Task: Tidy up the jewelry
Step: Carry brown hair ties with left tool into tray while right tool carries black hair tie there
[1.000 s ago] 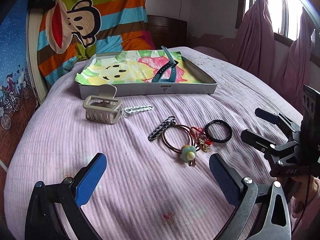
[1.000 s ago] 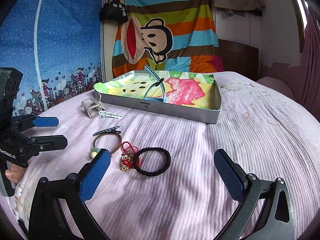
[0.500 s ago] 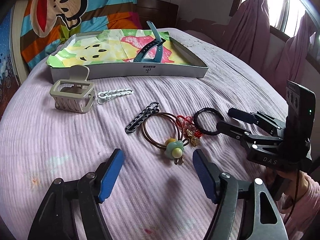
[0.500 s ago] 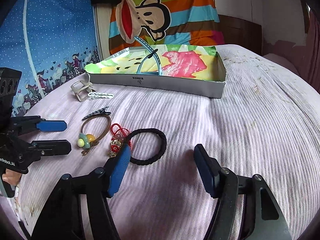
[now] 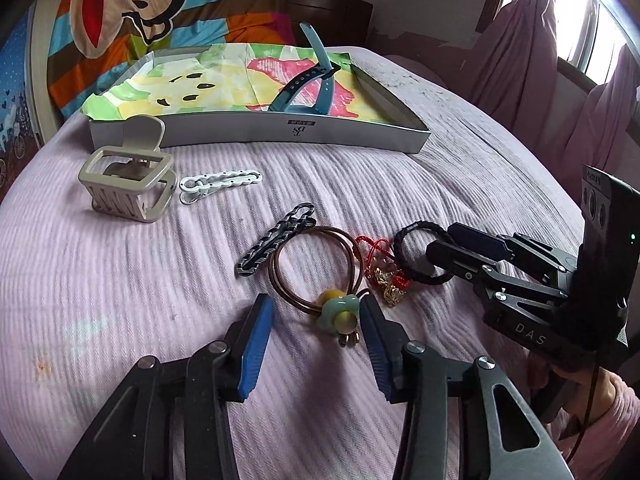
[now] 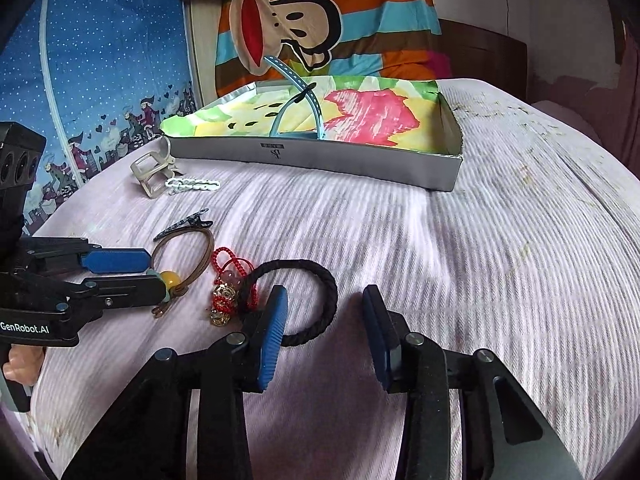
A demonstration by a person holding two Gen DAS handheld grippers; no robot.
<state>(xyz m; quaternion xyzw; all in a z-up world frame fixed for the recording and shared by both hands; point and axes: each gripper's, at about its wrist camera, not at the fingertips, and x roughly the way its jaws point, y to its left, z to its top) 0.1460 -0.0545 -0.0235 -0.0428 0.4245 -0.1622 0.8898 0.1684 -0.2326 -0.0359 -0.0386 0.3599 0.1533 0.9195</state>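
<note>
1. Far left, at ten o'clock in the left wrist view: beige claw clip [image 5: 127,178] upright on the pink bedspread [image 5: 400,184], white chain-pattern clip [image 5: 219,185] just beside it at its three o'clock.
2. Behind those, at twelve o'clock: shallow grey box [image 5: 256,130] lined with bright cartoon paper, holding only a teal watch strap [image 5: 310,82], arched and partly sticking up above the rim.
3. Centre: black chain-pattern clip [image 5: 276,245] touching a brown hair tie with a green-and-yellow charm [image 5: 336,310].
4. Left tongs [image 5: 316,330] parted, straddling that charm, right pad close against it, not clamped.
5. At two o'clock from the charm: red beaded bracelet with gold trinkets [image 5: 384,270], touching a black braided hair band [image 5: 416,254].
6. Right tongs [image 6: 325,330] parted, blue left pad set over the near edge of the black band, right pad on bare bedspread; nothing gripped.
</note>
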